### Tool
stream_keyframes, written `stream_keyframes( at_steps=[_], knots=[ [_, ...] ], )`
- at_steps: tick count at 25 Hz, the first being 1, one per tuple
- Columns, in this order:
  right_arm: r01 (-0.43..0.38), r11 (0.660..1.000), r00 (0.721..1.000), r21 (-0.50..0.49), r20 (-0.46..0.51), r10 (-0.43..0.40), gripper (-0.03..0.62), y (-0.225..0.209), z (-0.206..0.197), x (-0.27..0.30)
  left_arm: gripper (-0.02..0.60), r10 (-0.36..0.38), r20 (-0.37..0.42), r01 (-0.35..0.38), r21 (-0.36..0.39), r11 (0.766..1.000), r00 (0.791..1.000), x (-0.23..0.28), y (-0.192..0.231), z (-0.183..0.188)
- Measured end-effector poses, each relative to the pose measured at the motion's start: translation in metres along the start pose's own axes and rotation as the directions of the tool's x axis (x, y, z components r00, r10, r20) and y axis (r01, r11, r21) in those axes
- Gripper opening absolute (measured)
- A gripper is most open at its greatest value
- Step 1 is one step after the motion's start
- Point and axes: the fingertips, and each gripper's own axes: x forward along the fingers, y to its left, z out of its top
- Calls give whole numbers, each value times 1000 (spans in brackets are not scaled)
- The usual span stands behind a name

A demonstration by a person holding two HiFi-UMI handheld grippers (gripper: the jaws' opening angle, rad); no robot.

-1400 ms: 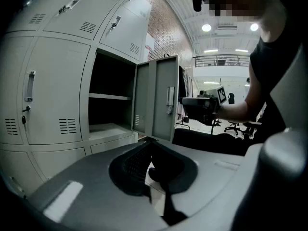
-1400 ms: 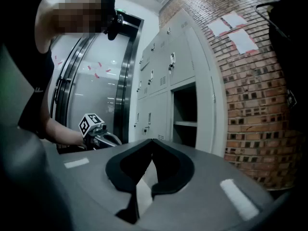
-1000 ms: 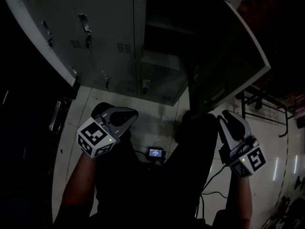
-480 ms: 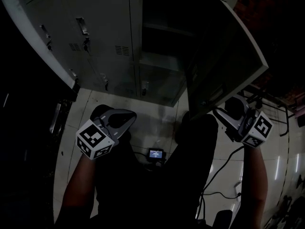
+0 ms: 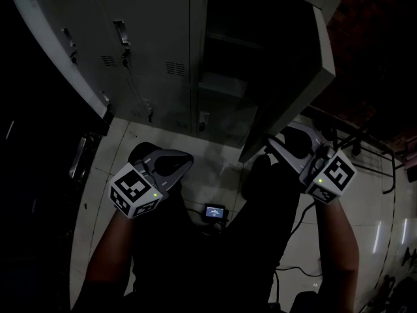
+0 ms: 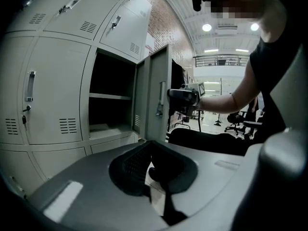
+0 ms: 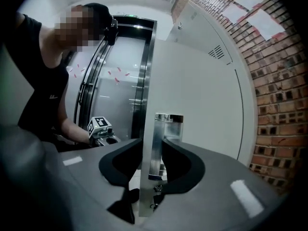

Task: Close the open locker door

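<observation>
The grey locker door (image 5: pixel 293 103) stands swung out from its dark open compartment (image 5: pixel 241 57). My right gripper (image 5: pixel 275 143) is at the door's lower free edge. In the right gripper view the door edge and its metal handle (image 7: pixel 156 146) sit between the closing jaws of the right gripper (image 7: pixel 153 141), and both pads touch them near the tips. My left gripper (image 5: pixel 186 158) hangs low above the person's left knee, shut and empty. The left gripper view has the left gripper (image 6: pixel 150 143) in front, and beyond it the door (image 6: pixel 159 81) with the right gripper (image 6: pixel 180 94) on it.
Closed grey lockers (image 5: pixel 130 51) fill the cabinet left of the open one. A small lit device (image 5: pixel 214 211) and cables lie on the tiled floor between the person's legs. A metal frame (image 5: pixel 365 149) and a brick wall (image 7: pixel 279 95) stand to the right.
My right gripper rose from beside the right knee and moved left onto the door's lower edge. The door has swung some way toward the cabinet. The left gripper stayed put.
</observation>
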Motion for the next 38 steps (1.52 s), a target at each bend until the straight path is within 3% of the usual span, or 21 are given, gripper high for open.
stream_keyframes(
  at_steps=[4,14,26,38],
  knots=[
    [80,996,996,-40,-21,-81,130,-1,1,44,12,-1,1,1,-2,1000,1000,1,-1,-1],
    [242,970,970,-4,-29,-242,138,-34,6,134,12,-2,5,2,1,1000,1000,0,-2,-1],
    [399,914,914,-80,-53,-403,104,-106,9,210,12,-7,16,7,2,1000,1000,1,-3,3],
    [469,882,883,42,-51,-467,123,-163,14,239,12,-8,31,8,-11,1000,999,-2,-1,4]
  ],
)
